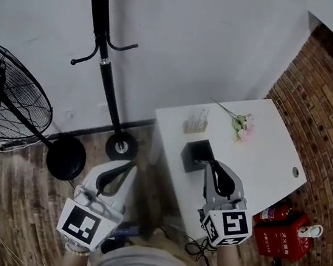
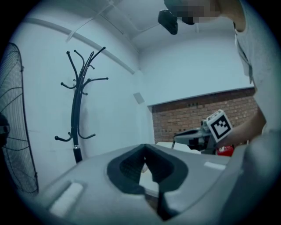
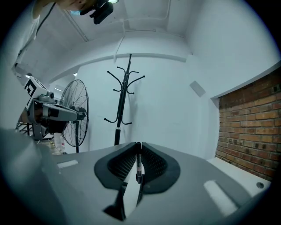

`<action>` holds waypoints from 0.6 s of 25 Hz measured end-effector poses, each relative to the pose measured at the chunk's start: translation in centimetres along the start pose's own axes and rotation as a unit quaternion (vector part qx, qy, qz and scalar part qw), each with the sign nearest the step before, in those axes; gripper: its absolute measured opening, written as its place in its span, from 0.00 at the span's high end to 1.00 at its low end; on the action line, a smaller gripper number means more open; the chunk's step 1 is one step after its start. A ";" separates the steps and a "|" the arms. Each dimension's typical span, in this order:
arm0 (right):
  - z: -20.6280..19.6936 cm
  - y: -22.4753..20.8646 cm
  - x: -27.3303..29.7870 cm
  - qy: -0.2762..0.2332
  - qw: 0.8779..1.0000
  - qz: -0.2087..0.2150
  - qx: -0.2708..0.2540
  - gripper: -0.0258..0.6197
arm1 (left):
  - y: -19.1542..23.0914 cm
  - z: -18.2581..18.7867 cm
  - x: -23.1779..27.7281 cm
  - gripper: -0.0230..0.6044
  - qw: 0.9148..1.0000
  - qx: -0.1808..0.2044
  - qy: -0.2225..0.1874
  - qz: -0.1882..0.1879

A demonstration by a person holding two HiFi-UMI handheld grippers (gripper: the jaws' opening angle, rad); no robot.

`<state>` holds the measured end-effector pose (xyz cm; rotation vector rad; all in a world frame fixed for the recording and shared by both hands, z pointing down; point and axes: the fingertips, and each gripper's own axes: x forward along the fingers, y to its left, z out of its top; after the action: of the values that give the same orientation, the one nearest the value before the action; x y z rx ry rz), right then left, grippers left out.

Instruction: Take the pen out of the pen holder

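A black square pen holder (image 1: 197,155) stands near the front left of the white table (image 1: 263,157). My right gripper (image 1: 209,163) reaches to the holder's right side, and its tips sit just above the rim. In the right gripper view the right gripper (image 3: 138,147) is shut on a thin dark pen (image 3: 138,166), which stands upright between the pads. Whether the pen's lower end is still in the holder I cannot tell. My left gripper (image 1: 125,168) hangs over the floor left of the table. In its own view the left gripper (image 2: 144,154) is shut with nothing in it.
A small clear rack (image 1: 195,122) and a sprig of pink flowers (image 1: 241,126) lie at the table's back. A black coat stand (image 1: 105,63) and a floor fan (image 1: 3,97) stand to the left. Red fire extinguishers (image 1: 282,232) sit on the floor at the right.
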<state>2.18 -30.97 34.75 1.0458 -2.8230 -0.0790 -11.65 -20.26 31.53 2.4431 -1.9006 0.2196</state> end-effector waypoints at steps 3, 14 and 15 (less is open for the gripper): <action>0.2 1.3 0.5 -0.001 1.000 0.019 -0.001 0.90 | 0.5 -0.1 -0.9 0.98 1.000 -0.003 -0.001 0.012; 1.2 6.5 2.8 -0.013 0.995 0.097 -0.011 0.90 | 2.6 -0.6 -4.1 0.98 0.998 -0.008 0.004 0.060; 1.2 7.0 2.9 -0.014 0.994 0.104 -0.011 0.90 | 2.8 -0.7 -4.4 0.98 0.998 -0.009 0.004 0.064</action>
<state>-4.73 -27.53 34.48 0.7463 -2.9302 -0.1045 -15.49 -16.67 31.44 2.3075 -2.0491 0.2158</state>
